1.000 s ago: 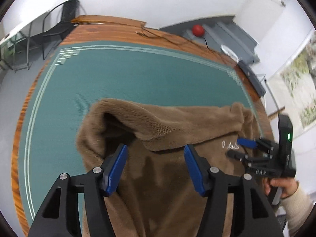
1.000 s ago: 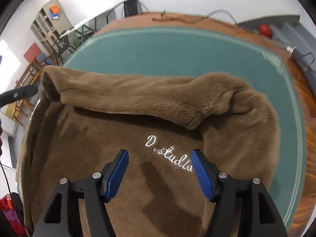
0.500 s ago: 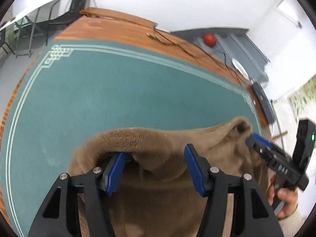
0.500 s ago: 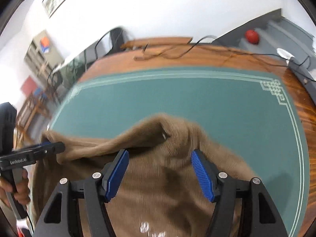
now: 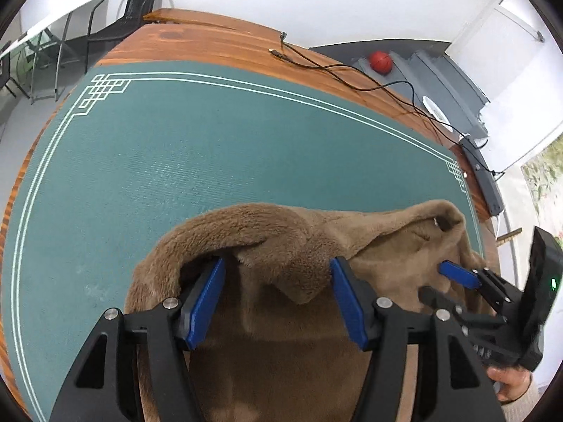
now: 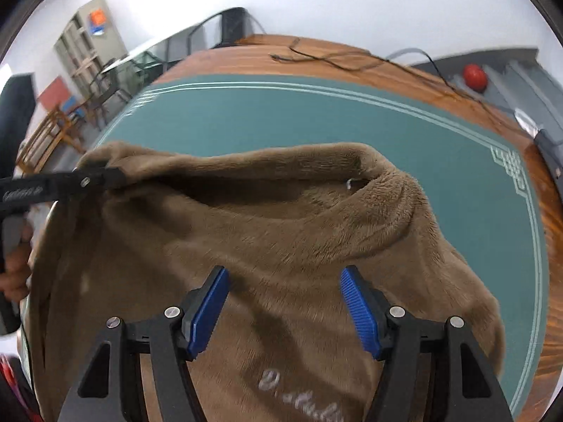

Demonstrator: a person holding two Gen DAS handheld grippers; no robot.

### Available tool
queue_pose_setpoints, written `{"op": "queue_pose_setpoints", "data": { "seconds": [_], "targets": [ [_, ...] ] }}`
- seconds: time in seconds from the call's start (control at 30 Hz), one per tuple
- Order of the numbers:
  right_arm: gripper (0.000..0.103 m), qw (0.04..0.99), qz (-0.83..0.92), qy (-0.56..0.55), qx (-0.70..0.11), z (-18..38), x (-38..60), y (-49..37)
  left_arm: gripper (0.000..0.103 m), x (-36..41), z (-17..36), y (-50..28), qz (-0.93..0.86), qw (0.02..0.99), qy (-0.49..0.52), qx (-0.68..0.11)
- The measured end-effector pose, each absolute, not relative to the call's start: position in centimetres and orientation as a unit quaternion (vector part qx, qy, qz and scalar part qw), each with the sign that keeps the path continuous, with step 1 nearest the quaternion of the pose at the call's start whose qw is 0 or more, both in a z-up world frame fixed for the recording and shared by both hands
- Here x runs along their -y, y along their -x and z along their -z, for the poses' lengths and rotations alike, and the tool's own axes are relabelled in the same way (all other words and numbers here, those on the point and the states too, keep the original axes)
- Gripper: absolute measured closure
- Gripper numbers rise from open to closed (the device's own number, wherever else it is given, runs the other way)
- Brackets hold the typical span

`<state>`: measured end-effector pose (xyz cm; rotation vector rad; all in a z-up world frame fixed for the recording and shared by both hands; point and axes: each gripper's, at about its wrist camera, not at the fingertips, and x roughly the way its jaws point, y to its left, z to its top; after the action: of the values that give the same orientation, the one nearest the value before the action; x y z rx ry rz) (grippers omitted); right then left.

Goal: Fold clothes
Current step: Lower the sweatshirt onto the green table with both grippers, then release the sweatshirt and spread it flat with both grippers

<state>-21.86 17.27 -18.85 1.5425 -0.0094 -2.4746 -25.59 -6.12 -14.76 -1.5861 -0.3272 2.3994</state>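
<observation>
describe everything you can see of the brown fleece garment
The brown fleece garment is plush, short-piled fabric, with white cursive lettering embroidered near the camera. It lies rumpled on the green mat, its far edge rolled into a thick ridge, a small white tag showing at the neck opening. The left claw straddles a raised fold; the right claw stands open above the chest area.
</observation>
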Motion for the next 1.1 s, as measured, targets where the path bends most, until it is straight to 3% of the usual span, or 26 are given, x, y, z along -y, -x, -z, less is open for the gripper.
{"op": "queue_pose_setpoints", "data": {
  "seconds": [0.23, 0.47, 0.57, 0.8, 1.1],
  "targets": [
    [0.035, 0.052, 0.841, -0.535, 0.066, 19.7, -20.1, 26.7, 0.037, 6.4, 17.1, 29.2, -0.804, 0.098, 0.568, 0.145],
    [0.035, 0.041, 0.852, -0.522, -0.018, 20.1, -17.9, 26.6, 0.029, 5.9, 17.4, 30.1, -0.803, 0.095, 0.569, 0.148],
    [0.034, 0.049, 0.858, -0.511, -0.014, 19.0, -18.6, 25.0, 0.029, 6.4, 16.5, 29.2, -0.804, 0.116, 0.566, 0.14],
    [0.034, 0.083, 0.866, -0.492, -0.018, 16.1, -17.3, 20.9, 0.029, 9.8, 12.5, 23.6, -0.814, 0.125, 0.547, 0.154],
    [0.033, 0.147, 0.853, -0.501, -0.016, 14.7, -15.0, 13.9, 0.023, 14.3, 9.8, 10.9, -0.83, 0.073, 0.538, 0.125]
  ]
}}
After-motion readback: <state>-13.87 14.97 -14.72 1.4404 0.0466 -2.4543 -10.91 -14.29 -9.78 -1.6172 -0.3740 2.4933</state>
